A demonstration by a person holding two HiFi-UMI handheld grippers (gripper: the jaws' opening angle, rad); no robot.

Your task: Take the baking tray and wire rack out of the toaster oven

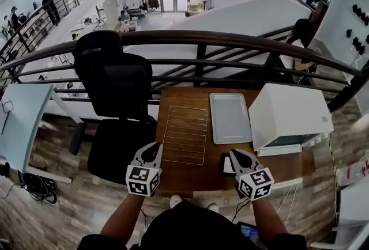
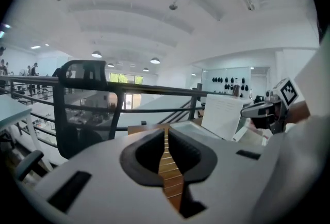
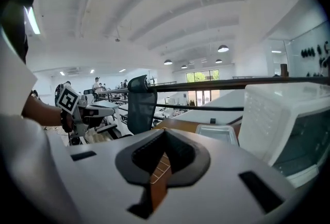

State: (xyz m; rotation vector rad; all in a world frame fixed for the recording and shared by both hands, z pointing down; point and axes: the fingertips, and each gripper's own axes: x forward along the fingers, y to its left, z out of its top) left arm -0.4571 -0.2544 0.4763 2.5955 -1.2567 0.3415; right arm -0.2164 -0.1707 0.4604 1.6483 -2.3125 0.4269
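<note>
Both my jaw pairs are closed and empty; left gripper (image 1: 151, 150) and right gripper (image 1: 237, 156) sit lower centre, wire rack (image 1: 185, 135) and baking tray (image 1: 230, 117) just above them.

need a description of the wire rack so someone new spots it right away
Find the brown wooden table by the dark railing, white toaster oven at its right end. Left of the oven lies a grey baking tray, then the wire rack, flat on the wood. It alone is see-through: thin parallel wires, where the tray is solid.
</note>
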